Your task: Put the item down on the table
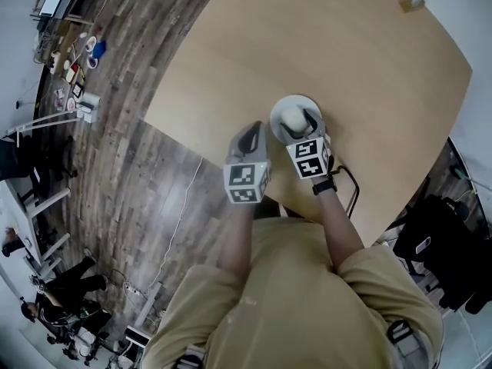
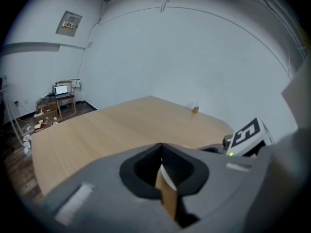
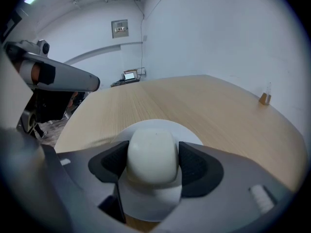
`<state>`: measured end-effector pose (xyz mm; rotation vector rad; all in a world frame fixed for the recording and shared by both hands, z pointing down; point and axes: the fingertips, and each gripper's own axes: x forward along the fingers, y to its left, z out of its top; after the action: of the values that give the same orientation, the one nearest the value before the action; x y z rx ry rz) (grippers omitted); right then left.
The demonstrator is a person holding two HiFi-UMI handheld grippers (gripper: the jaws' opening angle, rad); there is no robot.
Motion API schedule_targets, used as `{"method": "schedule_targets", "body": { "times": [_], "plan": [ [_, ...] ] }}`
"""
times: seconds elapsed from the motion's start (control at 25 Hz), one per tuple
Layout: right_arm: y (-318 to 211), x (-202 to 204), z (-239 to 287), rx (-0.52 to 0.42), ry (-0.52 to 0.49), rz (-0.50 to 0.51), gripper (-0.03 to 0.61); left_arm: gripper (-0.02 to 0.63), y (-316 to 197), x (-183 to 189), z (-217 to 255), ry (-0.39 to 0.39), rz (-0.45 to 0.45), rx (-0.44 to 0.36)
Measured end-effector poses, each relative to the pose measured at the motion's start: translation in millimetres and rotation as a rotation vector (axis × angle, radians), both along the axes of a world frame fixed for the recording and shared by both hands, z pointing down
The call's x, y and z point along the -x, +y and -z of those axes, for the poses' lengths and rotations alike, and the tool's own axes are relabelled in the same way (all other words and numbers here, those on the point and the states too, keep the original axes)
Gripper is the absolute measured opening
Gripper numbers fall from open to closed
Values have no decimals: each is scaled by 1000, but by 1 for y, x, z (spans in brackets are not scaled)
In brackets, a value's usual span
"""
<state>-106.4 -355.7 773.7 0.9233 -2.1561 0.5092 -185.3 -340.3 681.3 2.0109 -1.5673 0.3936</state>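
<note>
Left gripper (image 2: 163, 174): we see it held just left of the plate by the table's near edge. Its jaws are pressed together on nothing, and only a thin slit between them shows wood.
Plate (image 3: 190, 132): white and round, lying on the table between the two grippers' tips.
Bun (image 3: 152, 152): a smooth white dome, which we take for a steamed bun though the view is too soft to be sure. It is over the middle of the plate, and we cannot tell if it touches it.
Right gripper (image 3: 154, 163): clamped on the bun, one dark pad against each side.
Table (image 1: 323, 44): pale wood with rounded corners.
Small brown bottle (image 3: 265, 98): at the far right edge, well apart from the plate.
</note>
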Motion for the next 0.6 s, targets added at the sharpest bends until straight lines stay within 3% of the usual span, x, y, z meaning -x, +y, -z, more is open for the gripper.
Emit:
{"method": "schedule_targets", "body": {
  "times": [0.16,0.28,0.44,0.6],
  "plan": [
    [-4,-1,2,-27,7,-10,337,2,1,3,5,-1,8,-16],
    [-8,-5,26,-70,-61,-42,347,2,4,0,21,-15,-9,-46],
    [-14,-18,80,-169,-172,-98,264,2,6,-2,48,-37,-23,-102],
    [-13,-60,138,-268,-253,-203,162,2,15,-19,86,-64,-51,-173]
  ]
}}
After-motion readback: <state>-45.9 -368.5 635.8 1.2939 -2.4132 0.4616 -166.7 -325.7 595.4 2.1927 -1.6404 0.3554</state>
